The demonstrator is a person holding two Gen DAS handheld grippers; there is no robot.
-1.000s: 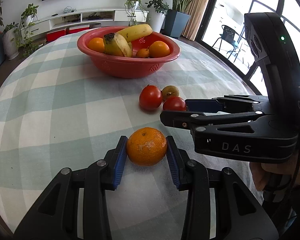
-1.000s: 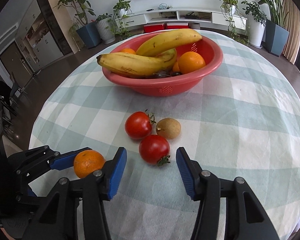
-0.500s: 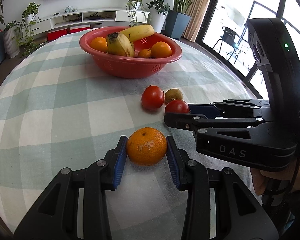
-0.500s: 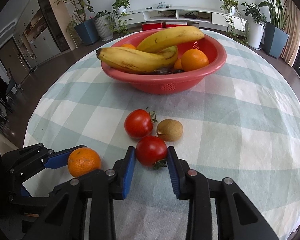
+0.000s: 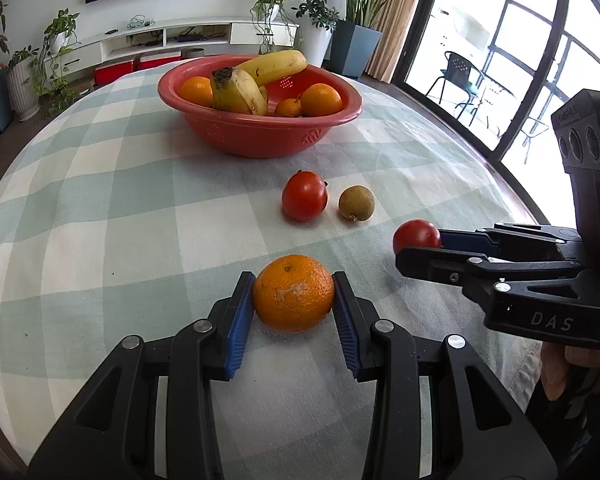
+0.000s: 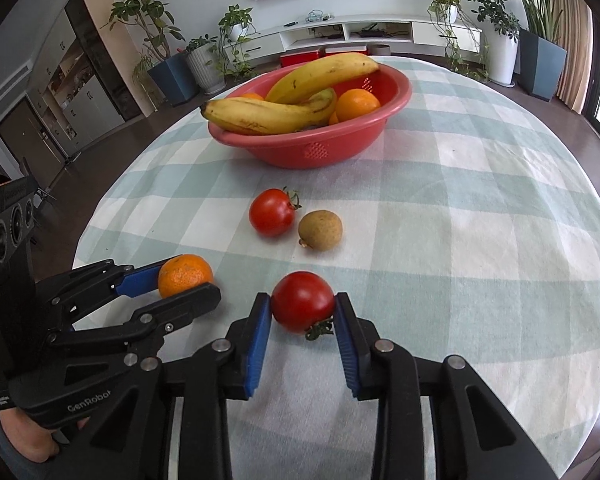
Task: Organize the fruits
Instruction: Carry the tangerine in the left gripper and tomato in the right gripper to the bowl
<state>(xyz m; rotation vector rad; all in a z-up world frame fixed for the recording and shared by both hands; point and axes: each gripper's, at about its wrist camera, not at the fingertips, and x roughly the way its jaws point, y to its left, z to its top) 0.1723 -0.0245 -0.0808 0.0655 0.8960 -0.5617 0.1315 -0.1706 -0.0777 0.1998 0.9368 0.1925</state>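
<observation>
On the checked desk, short of the red bowl, the left gripper clamped an orange while the right gripper clamped a tomato.

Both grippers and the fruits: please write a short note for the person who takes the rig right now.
Left gripper: shut on the orange, which sits low at the tablecloth.
Right gripper: shut on a tomato.
Loose on the cloth: a second tomato and a small brown fruit, side by side.
Done: the red bowl already holds two bananas and several oranges.
Left: carry both held fruits to the bowl, then probably the two loose ones.
</observation>
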